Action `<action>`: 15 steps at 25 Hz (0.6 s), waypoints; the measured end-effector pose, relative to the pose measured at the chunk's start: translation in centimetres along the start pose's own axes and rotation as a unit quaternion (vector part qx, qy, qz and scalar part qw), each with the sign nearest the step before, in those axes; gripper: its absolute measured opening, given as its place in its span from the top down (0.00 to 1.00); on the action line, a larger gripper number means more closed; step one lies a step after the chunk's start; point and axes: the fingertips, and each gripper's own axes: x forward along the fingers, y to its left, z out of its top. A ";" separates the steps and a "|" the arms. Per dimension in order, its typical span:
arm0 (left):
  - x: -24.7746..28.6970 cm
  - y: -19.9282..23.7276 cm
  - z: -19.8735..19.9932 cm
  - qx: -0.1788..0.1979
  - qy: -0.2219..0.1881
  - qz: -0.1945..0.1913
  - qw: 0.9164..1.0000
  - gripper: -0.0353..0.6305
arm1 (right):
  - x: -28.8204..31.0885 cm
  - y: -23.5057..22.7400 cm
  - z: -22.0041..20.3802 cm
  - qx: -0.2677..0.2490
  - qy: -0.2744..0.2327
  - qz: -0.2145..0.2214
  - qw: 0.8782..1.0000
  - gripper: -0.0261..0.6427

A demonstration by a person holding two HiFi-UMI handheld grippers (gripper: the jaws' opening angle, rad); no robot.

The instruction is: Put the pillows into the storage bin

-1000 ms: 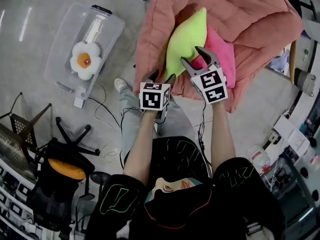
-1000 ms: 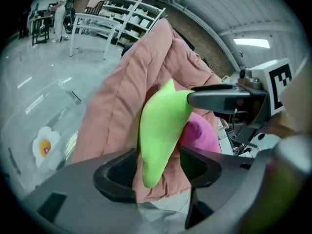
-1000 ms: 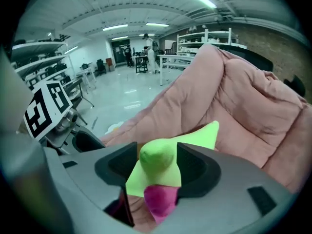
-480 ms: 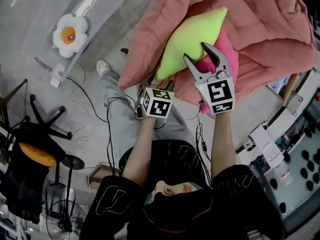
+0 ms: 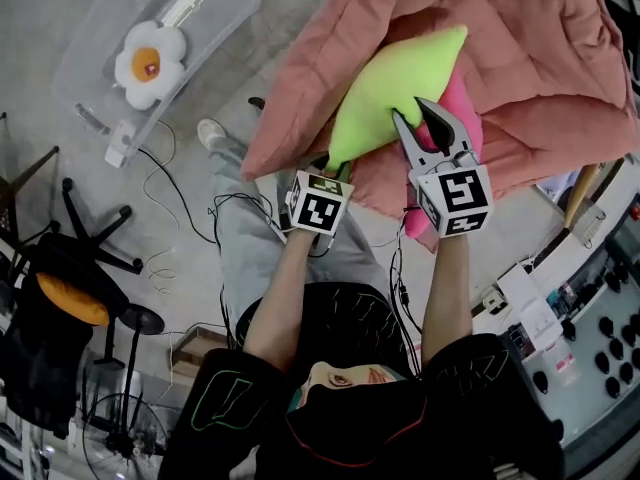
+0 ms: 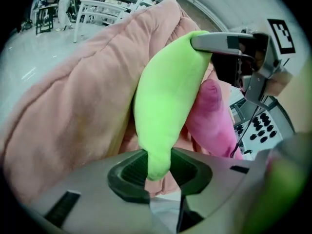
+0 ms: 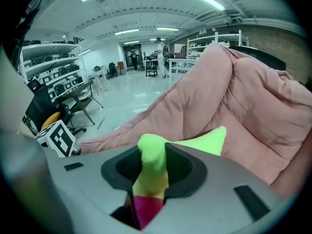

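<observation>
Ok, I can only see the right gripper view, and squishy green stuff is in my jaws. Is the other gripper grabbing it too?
Observer: Yes. The left gripper pinches the green pillow's lower corner. Like the right gripper's, its jaws have just been closing.
Operator: Where's the bin?
Observer: The clear storage bin is on the floor, off to the person's left.
Operator: Is it empty?
Observer: No, a fried-egg pillow lies inside.
</observation>
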 end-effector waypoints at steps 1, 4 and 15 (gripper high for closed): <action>-0.7 -0.1 0.4 -0.001 -0.004 -0.001 1.000 0.78 | -0.3 -0.3 0.5 0.009 -0.005 -0.003 1.000 0.77; -3.2 0.0 1.9 0.012 -0.019 0.004 1.000 0.79 | -1.3 -1.1 2.0 0.033 -0.025 -0.014 0.999 0.78; -14.3 -0.8 8.5 0.060 -0.107 -0.002 0.992 0.79 | -7.8 -1.9 10.8 0.090 -0.108 -0.057 0.988 0.79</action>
